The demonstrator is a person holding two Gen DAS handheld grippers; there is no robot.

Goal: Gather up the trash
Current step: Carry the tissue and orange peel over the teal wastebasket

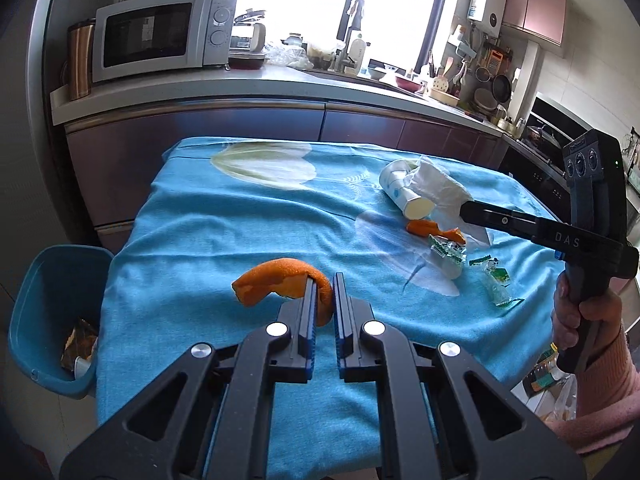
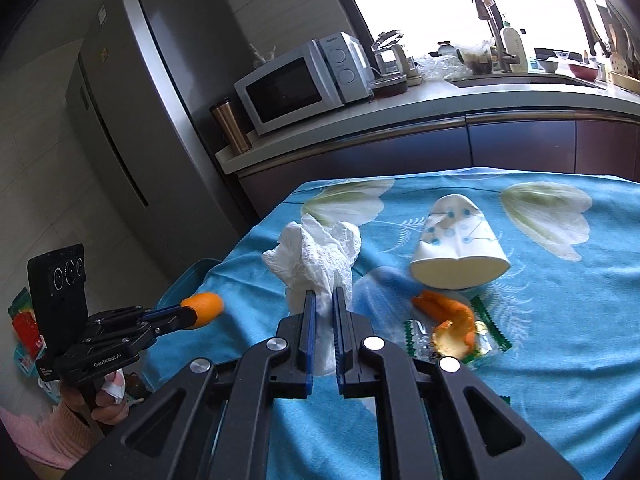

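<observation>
My left gripper is shut on a curled orange peel, held above the blue cloth; the right wrist view shows the same peel at that gripper's tip. My right gripper is shut on a crumpled white tissue; in the left wrist view the tissue hangs from its tip. On the cloth lie a crushed white paper cup, another orange peel and green candy wrappers. A blue trash bin stands left of the table.
The table wears a blue flowered cloth. Behind it runs a kitchen counter with a microwave, a metal flask and a sink. A grey fridge stands at the left. The bin holds some rubbish.
</observation>
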